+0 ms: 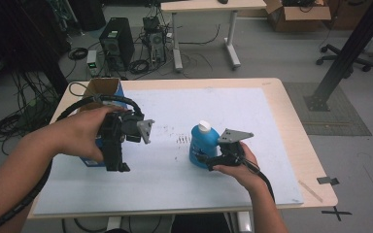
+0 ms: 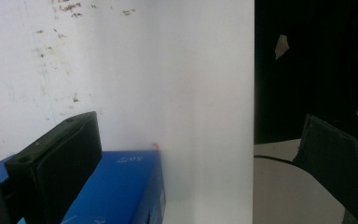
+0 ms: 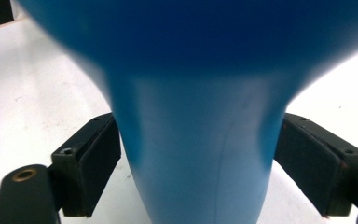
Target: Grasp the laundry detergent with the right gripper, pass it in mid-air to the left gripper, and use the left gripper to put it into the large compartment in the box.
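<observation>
The blue bottle (image 1: 203,145) stands upright right of the blue box (image 1: 108,92), the right gripper (image 1: 209,161) pinching its base; the left gripper (image 1: 119,162), jaws spread, hangs above the box's near end.

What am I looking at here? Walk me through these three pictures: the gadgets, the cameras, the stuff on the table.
There is no robot here. A person holds a hand-held clamp with two black jaws, called a gripper, in each hand. The high view looks down on the table from above the person. The other two pictures come from small cameras riding on each gripper, looking along its jaws.

On the white mat stand an open blue box and a blue bottle with a white cap. The left gripper is open by the box and holds nothing. The right gripper has the bottle between its jaws, and its pads look pressed against it.
</observation>
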### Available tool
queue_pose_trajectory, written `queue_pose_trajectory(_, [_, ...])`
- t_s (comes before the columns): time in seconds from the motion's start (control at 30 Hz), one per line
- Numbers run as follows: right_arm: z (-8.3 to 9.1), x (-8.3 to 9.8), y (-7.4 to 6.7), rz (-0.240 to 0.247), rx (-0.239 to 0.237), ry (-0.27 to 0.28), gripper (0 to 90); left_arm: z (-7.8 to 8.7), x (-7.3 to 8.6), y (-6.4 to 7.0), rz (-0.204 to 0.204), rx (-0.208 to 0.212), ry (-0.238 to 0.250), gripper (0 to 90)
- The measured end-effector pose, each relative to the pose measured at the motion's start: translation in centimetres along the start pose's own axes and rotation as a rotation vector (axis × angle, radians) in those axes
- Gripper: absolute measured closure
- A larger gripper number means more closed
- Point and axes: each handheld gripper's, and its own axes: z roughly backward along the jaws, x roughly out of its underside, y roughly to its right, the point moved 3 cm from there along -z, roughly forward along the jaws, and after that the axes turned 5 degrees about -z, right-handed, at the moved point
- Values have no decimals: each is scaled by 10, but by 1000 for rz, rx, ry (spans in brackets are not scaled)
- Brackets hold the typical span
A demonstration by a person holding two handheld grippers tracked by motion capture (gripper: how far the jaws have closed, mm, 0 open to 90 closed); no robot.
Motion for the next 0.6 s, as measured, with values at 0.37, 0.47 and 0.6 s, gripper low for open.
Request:
queue_pose_trajectory(0.37, [-5, 1, -1, 14, -8, 20, 199, -5, 1, 1, -2, 5, 2, 2])
queue_pose_trajectory(0.47, [-5, 1, -1, 15, -8, 20, 209, -4, 2, 1, 1, 3, 3, 2])
queue_pose_trajectory(0.6, [-6, 1, -1, 16, -10, 22, 224, -3, 3, 2, 6, -1, 2, 2])
